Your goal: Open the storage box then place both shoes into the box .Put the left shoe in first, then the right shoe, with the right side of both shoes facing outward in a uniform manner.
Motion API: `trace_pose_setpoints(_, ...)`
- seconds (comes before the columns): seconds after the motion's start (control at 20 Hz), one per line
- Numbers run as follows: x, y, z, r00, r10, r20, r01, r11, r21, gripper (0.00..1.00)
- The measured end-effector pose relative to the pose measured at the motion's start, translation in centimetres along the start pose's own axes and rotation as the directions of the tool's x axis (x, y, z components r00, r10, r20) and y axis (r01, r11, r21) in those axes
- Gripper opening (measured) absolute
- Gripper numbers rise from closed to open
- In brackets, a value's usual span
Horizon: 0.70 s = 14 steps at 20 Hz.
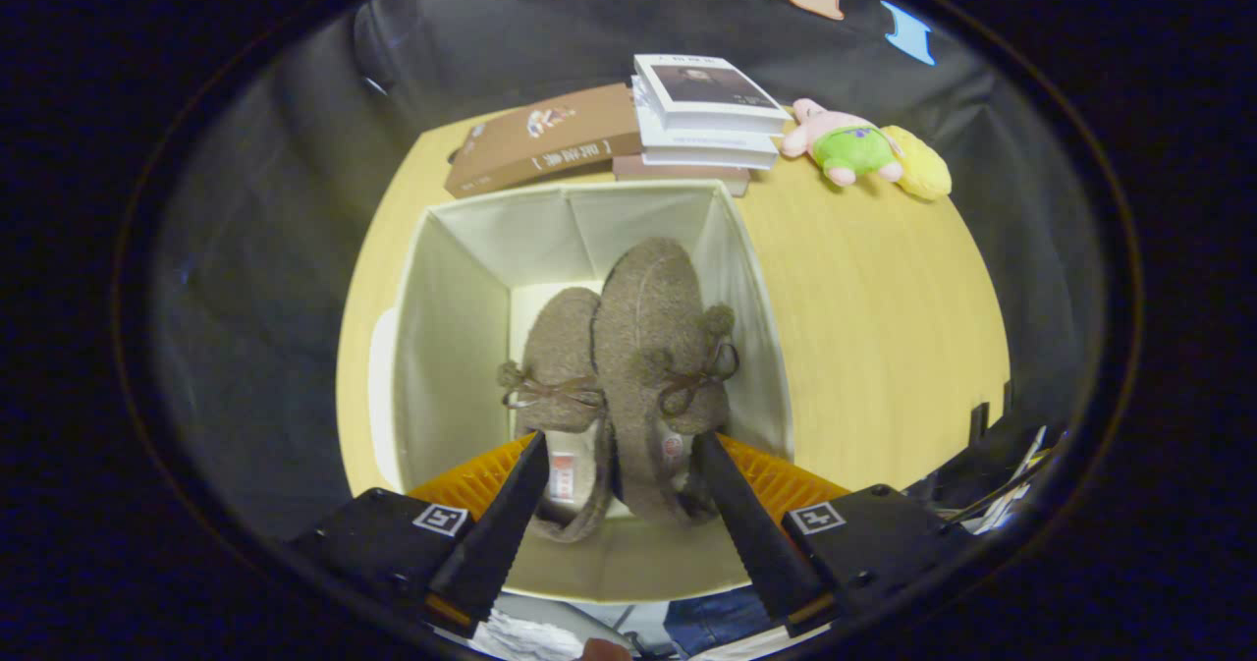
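An open white fabric storage box (452,317) stands on the wooden table just ahead of my fingers. Two brown fuzzy shoes with bow laces are inside it, toes pointing away from me. The left shoe (560,357) lies lower in the box. The right shoe (653,327) sits higher and closer, beside it on the right, leaning toward the box's right wall. My gripper (622,440) hovers over the box's near rim with its fingers spread wide. Both heels lie between the fingers; the right finger is close against the right shoe's side, and the left finger overlaps the left shoe's heel.
Beyond the box lie a brown flat box (545,140) and a stack of books (702,116). A pink, green and yellow plush toy (864,150) lies at the far right of the table (884,317). Clutter sits off the table's near right corner.
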State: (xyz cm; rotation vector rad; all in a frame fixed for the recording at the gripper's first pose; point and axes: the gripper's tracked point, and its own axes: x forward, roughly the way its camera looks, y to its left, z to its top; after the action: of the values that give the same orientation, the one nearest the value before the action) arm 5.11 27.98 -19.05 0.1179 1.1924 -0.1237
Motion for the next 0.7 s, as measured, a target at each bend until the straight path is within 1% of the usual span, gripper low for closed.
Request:
trace_pose_setpoints(0.2,-2.9,-2.9,-0.2,0.997,-0.03,0.065,0.03,0.999,0.015,1.0)
trace_pose_setpoints(0.4,-4.8,-5.7,0.5,0.991,-0.018,0.129,0.009,0.997,0.073,1.0)
trace_pose_setpoints(0.55,-6.7,-7.9,1.2,0.985,-0.032,0.172,0.017,0.996,0.088,1.0)
trace_pose_setpoints(0.7,-8.4,-10.2,2.9,0.969,-0.032,0.245,0.002,0.993,0.12,1.0)
